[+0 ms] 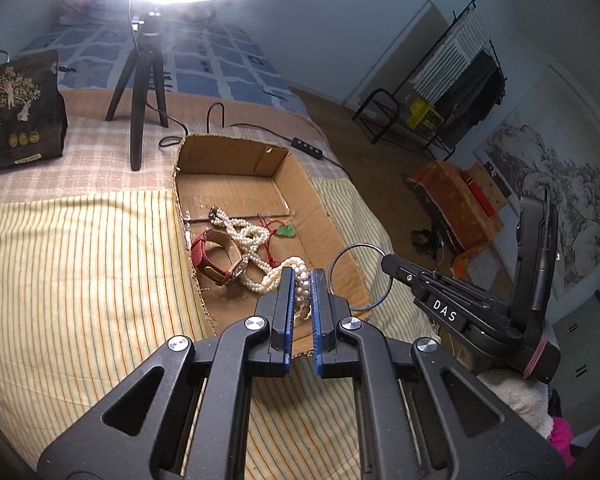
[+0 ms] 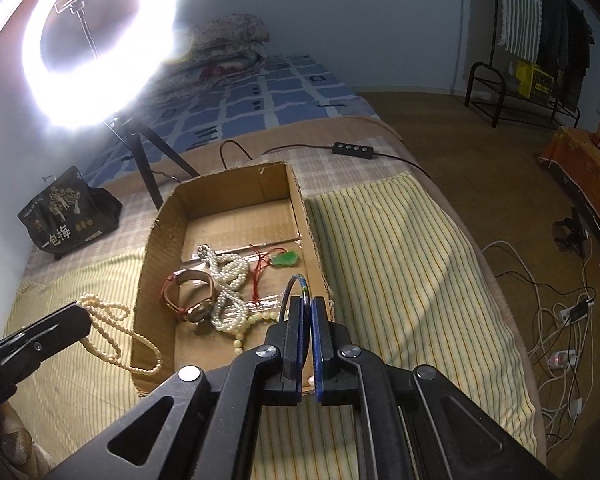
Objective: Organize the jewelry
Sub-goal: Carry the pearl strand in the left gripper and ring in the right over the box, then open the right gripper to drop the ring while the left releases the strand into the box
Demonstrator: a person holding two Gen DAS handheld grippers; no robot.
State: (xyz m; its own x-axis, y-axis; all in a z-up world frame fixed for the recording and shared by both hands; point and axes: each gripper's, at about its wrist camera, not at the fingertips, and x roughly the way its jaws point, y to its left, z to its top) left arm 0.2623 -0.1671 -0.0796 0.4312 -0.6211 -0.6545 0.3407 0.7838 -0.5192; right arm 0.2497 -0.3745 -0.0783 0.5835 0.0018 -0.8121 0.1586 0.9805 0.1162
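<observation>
Pinching cream bead strand [image 1: 300, 280], left gripper [image 1: 302, 276]; right gripper [image 2: 307, 304] pinching bangle [image 2: 296, 284] over cardboard box [image 2: 156, 248]

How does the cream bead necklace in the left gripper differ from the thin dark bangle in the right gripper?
The cream bead necklace is a limp strand, drooping in loops; the thin dark bangle is a rigid hoop keeping its round shape. The necklace hangs over the striped cloth beside the cardboard box; the bangle is held above the box's right wall. Both are clamped: left gripper, right gripper.
</observation>
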